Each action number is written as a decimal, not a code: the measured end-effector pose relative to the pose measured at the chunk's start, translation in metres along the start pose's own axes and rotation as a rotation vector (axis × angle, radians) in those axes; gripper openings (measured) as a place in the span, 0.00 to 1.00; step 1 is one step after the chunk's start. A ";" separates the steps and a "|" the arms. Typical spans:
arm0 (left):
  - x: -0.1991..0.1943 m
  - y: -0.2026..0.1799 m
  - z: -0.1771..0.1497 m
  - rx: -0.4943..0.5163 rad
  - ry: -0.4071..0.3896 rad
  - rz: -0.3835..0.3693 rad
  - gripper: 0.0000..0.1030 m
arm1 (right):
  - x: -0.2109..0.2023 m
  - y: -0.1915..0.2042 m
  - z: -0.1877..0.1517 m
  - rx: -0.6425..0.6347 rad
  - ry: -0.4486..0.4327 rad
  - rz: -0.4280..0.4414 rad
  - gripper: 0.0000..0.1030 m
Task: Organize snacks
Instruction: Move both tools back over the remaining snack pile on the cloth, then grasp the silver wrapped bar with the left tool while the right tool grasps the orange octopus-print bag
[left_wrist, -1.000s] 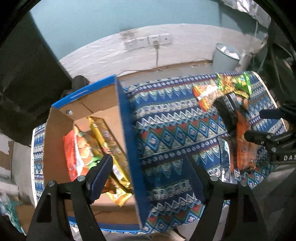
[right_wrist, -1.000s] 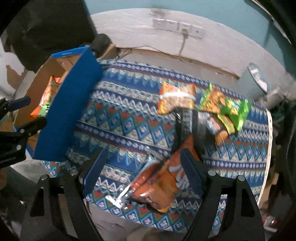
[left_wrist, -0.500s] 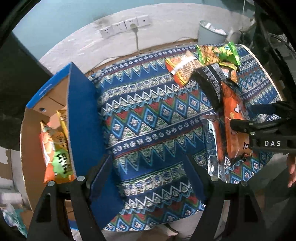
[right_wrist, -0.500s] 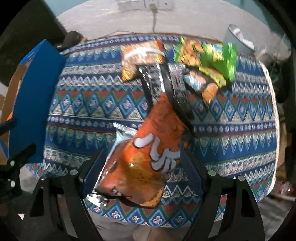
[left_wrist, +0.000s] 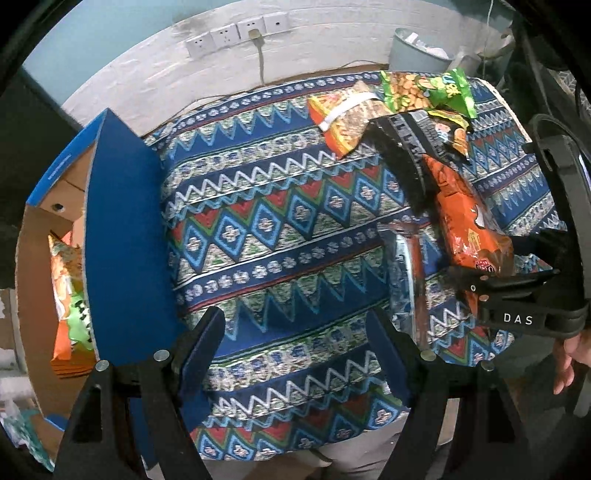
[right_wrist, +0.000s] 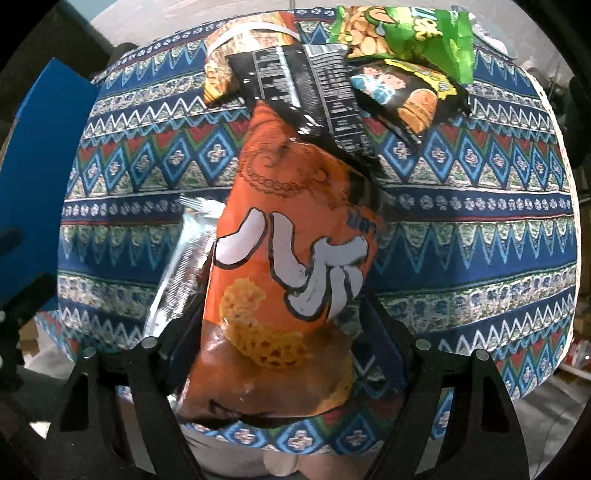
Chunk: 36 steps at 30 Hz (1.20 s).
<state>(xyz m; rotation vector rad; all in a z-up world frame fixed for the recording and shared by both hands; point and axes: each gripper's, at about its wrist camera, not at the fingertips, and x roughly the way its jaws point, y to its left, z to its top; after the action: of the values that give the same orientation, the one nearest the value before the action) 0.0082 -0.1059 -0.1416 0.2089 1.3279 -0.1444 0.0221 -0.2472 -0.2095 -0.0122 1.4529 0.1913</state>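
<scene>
Right wrist view, near: my right gripper (right_wrist: 284, 354) pointed straight down, its jaws just narrowing around the orange snack bag (right_wrist: 291, 266), which lay on the patterned tablecloth (right_wrist: 480, 229); firm grip not yet certain. Step: picking up. Next: close, lift, carry to the cardboard box (left_wrist: 122, 240). Left gripper (left_wrist: 295, 343): wide, empty, tilted down over the cloth. Farther: black bag (right_wrist: 299, 85), green bag (right_wrist: 406, 33).

Table (left_wrist: 280, 236) – patterned blue cloth over it | snack pile at its far right: orange bag (right_wrist: 291, 258) on a silver packet (right_wrist: 184, 266), black bag (right_wrist: 299, 85), green bag (right_wrist: 402, 33) – middle bare
</scene>
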 end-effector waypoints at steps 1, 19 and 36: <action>0.000 -0.003 0.001 0.001 -0.001 -0.007 0.78 | -0.002 -0.002 -0.001 -0.013 -0.007 0.001 0.66; 0.051 -0.059 0.011 -0.071 0.100 -0.193 0.78 | -0.028 -0.076 -0.032 -0.054 -0.078 -0.101 0.55; 0.083 -0.087 0.001 0.024 0.068 -0.144 0.43 | -0.022 -0.103 -0.019 -0.017 -0.092 -0.064 0.58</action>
<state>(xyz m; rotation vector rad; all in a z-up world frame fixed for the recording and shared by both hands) 0.0096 -0.1901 -0.2282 0.1394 1.4092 -0.2766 0.0150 -0.3534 -0.2008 -0.0631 1.3574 0.1500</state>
